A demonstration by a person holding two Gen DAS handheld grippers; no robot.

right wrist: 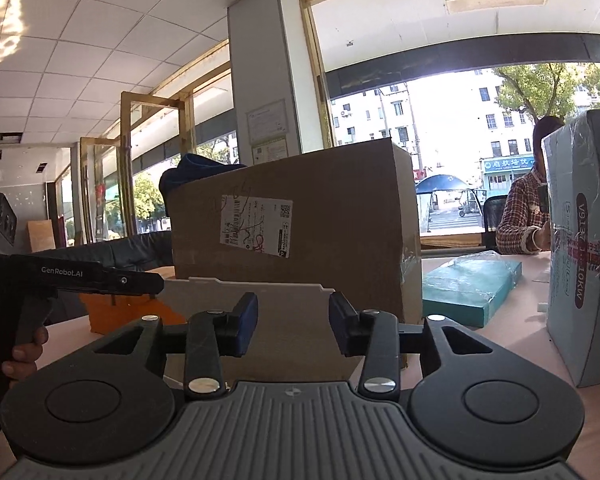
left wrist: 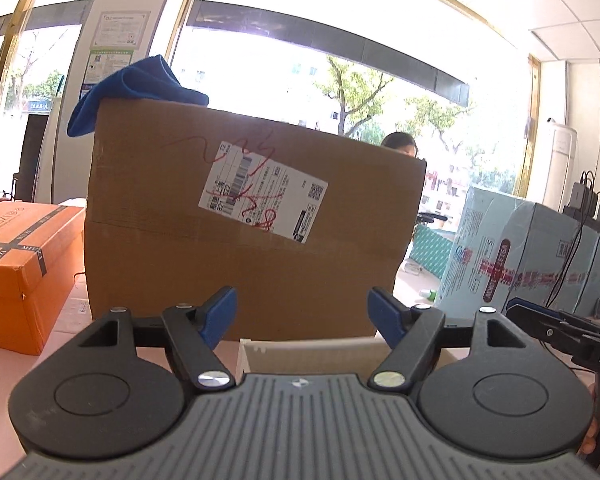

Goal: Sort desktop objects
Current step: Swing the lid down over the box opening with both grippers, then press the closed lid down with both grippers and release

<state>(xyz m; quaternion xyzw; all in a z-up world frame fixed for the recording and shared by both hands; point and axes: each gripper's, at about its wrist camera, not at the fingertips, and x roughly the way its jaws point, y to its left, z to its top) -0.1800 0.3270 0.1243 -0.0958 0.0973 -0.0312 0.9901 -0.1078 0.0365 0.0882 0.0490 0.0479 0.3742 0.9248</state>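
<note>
Blue-padded fingers (left wrist: 220,312) (parted) before brown cardboard box (left wrist: 252,216)

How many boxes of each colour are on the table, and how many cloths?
Brown boxes: 1, the cardboard box
Orange boxes: 1, the orange box
Pale blue boxes: 1, the tall pale blue box
Teal boxes: 1, the flat teal box
Blue cloths: 1, the blue cloth
Total: 5

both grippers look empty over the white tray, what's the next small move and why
Probably tilt both grippers down toward the white open tray. The left gripper and right gripper are open and hold nothing, and both cameras face the large brown cardboard box, so the tray's inside and any small desktop objects are out of view.
</note>
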